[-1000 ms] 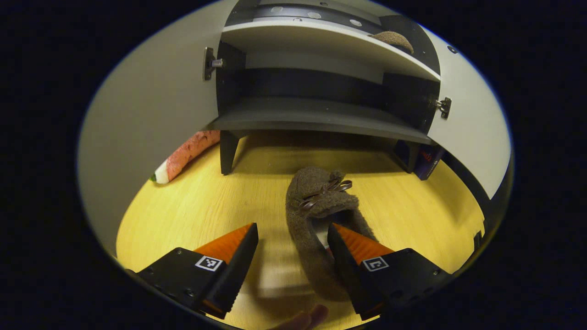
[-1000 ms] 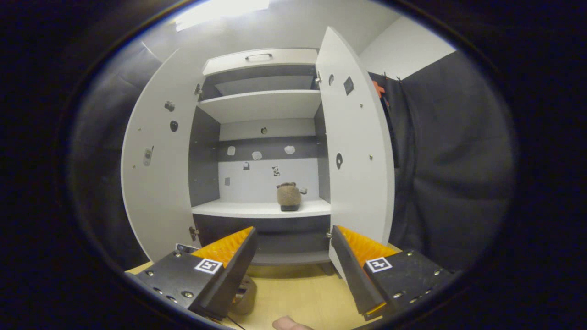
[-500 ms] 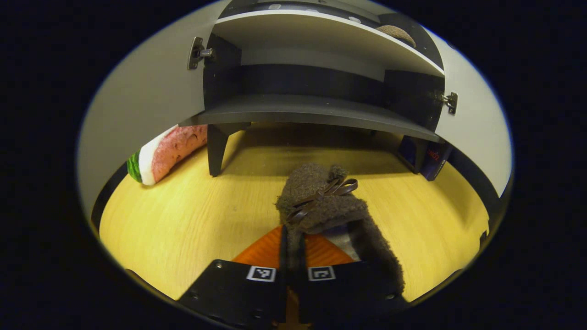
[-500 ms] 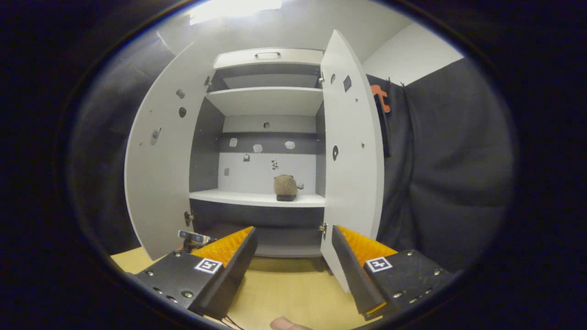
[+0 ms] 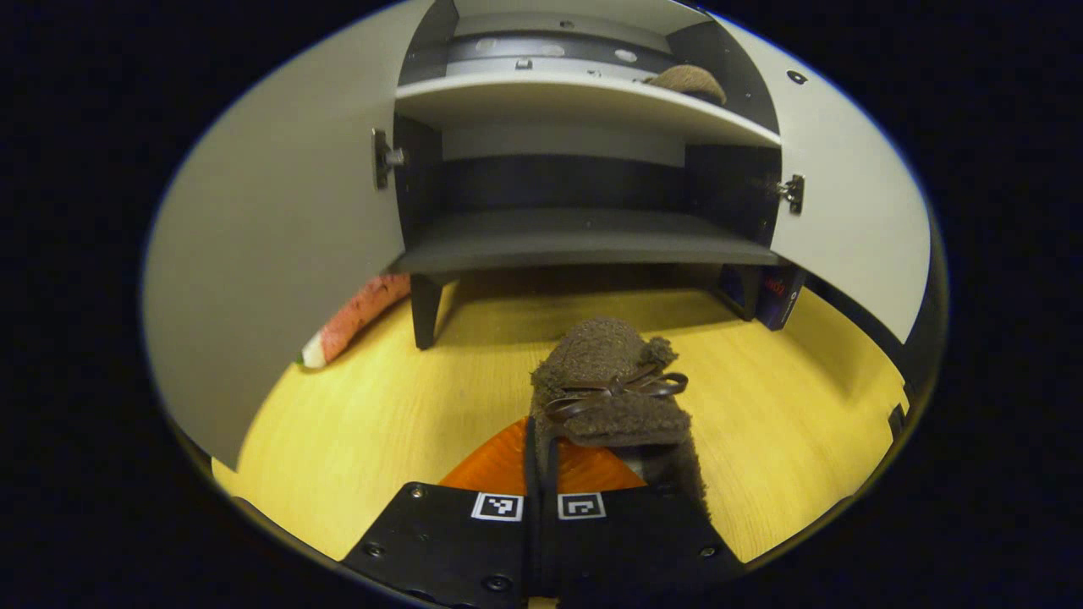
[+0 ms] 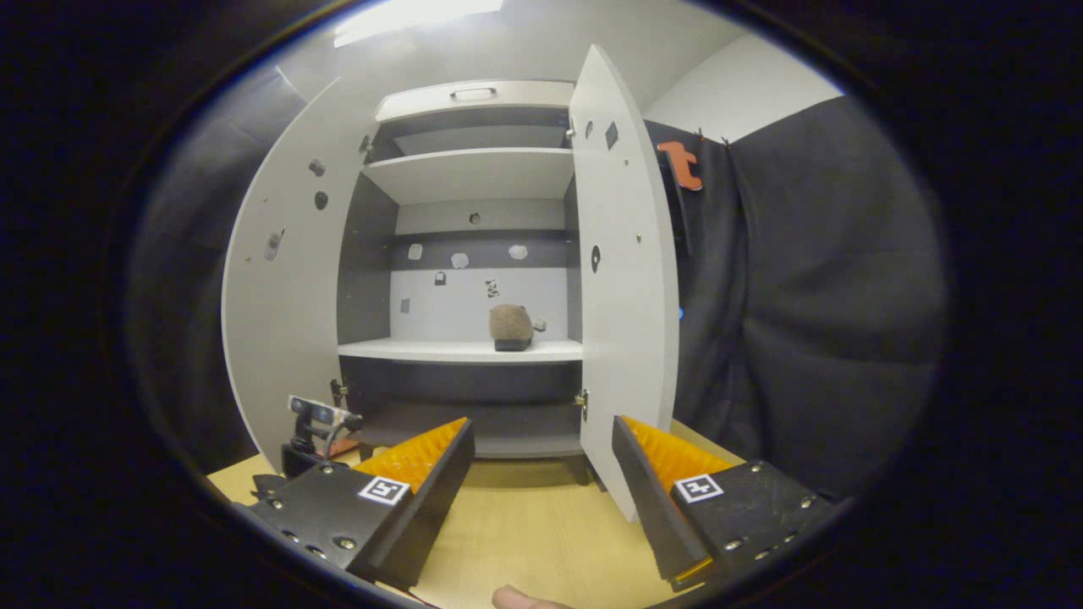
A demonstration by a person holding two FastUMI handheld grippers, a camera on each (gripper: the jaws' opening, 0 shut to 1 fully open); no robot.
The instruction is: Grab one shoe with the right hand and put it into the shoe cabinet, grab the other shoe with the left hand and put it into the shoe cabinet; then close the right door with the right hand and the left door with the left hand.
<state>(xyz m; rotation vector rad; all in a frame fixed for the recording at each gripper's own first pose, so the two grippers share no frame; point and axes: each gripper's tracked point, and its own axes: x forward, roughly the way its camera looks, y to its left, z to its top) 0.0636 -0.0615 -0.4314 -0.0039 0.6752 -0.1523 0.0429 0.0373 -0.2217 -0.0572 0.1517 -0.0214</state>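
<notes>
A brown fuzzy shoe [image 5: 613, 389] with a bow sits between the fingers of my left gripper [image 5: 539, 444], which is shut on its side wall; its toe points at the cabinet. The other brown shoe [image 5: 687, 79] rests on the white shelf [image 5: 541, 93], toward its right end. In the right gripper view that shoe [image 6: 510, 324] stands on the shelf [image 6: 440, 350] inside the shoe cabinet, both doors wide open. My right gripper [image 6: 541, 444] hangs open in front of the cabinet, well back from it, with nothing between its fingers.
The left door [image 5: 271, 237] and right door [image 5: 846, 211] flank the opening. A pink and green plush piece [image 5: 355, 317] lies behind the left door. A dark blue box [image 5: 778, 296] stands by the cabinet's right leg. Wooden floor [image 5: 381, 414] spreads in front.
My left gripper went from open around the shoe's side to shut on it, and the shoe's toe has come up a little. The right gripper has drawn back from the cabinet, still open.
</notes>
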